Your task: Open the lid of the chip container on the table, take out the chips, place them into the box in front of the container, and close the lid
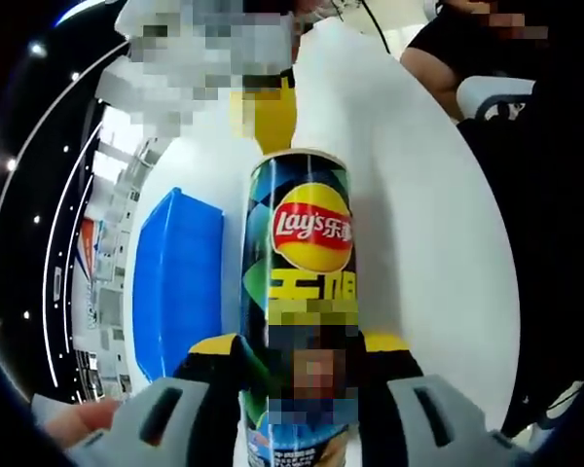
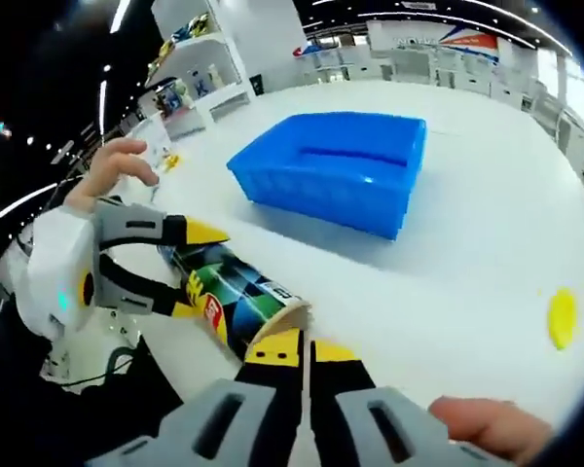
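The white counter [image 2: 467, 253] carries everything, and the blue box [image 2: 336, 170] serves as the landmark on it. In the right gripper view the box sits open-topped in the middle of the counter; no chips can be made out inside it.

Nearer the camera than the box, the chip container [image 2: 229, 292] is held tilted, its open mouth pointing toward the right gripper [image 2: 305, 355] and its body slanting back toward the left gripper [image 2: 190, 268]. The left gripper's grey, yellow-tipped jaws are clamped around the container's middle, one on each side of the printed wall. In the left gripper view the same container [image 1: 302, 253] rises between that view's own jaws of the left gripper [image 1: 297, 355], with the box [image 1: 180, 282] just beside it on the left.

The right gripper's jaws are pressed together with no visible gap, their yellow tips just at the rim of the container's mouth; whether anything thin is pinched between them cannot be told.

A small yellow lid [image 2: 562, 317] lies flat on the counter, well apart from the box, on its right and nearer the camera.

A hand [image 2: 112, 170] shows behind the left gripper, to the left of the box.
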A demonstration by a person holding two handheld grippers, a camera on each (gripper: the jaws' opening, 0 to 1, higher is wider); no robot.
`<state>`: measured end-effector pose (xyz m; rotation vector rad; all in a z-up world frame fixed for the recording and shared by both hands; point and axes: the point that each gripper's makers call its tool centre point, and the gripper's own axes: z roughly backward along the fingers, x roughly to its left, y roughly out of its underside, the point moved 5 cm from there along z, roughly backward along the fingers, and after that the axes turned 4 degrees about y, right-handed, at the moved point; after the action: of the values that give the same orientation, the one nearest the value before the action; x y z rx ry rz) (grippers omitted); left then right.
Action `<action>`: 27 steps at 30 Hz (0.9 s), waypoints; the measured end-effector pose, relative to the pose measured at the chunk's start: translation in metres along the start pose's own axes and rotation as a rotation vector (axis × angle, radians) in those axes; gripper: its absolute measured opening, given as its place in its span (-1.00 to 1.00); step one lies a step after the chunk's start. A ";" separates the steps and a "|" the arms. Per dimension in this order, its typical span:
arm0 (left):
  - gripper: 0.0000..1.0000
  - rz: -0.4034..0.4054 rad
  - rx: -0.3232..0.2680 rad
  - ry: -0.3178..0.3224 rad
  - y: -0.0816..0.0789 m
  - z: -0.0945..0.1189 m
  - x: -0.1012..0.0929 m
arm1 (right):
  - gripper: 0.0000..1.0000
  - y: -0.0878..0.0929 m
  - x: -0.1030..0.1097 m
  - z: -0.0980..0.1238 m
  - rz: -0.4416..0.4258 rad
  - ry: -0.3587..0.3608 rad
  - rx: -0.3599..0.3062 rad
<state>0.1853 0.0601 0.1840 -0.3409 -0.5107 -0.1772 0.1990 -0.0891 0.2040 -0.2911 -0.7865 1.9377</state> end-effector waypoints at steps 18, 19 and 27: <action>-0.08 0.011 -0.004 -0.009 0.001 0.000 -0.001 | -0.99 0.027 -0.052 0.032 -0.028 0.043 -0.022; -0.08 0.013 -0.004 -0.008 0.001 0.000 -0.001 | -0.99 0.026 -0.052 0.032 -0.002 0.041 -0.036; -0.08 -0.007 -0.005 -0.010 0.000 0.000 -0.001 | -0.86 -0.012 -0.033 0.066 -0.095 -0.182 -0.293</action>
<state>0.1841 0.0604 0.1834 -0.3453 -0.5214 -0.1842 0.1898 -0.1399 0.2573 -0.2498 -1.1873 1.7755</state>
